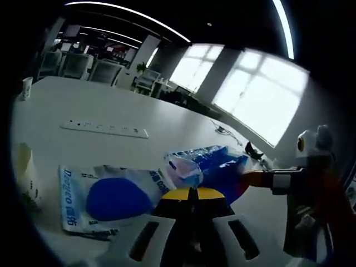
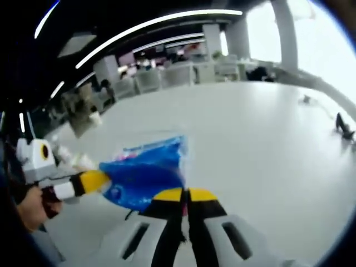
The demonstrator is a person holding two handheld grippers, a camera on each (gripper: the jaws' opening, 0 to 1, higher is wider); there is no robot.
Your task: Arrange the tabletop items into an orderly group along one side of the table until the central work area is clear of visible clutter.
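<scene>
A blue plastic bag (image 1: 219, 167) with a clear end lies just past my left gripper (image 1: 192, 193), whose yellow-tipped jaws are pressed together on its near edge. My right gripper (image 1: 257, 179) comes in from the right and meets the bag's other end. In the right gripper view the same blue bag (image 2: 146, 171) stretches between my right gripper (image 2: 186, 194), shut at its lower edge, and my left gripper (image 2: 93, 180), which a hand (image 2: 32, 210) holds. A white packet with a blue round patch (image 1: 111, 197) lies flat beside the bag.
A white power strip (image 1: 105, 128) lies across the white table (image 1: 167, 119). A pale cup (image 1: 25, 169) stands at the left edge and a paper cup (image 1: 26, 88) at the far corner. A small black object (image 2: 344, 127) and office chairs (image 1: 89, 68) are further off.
</scene>
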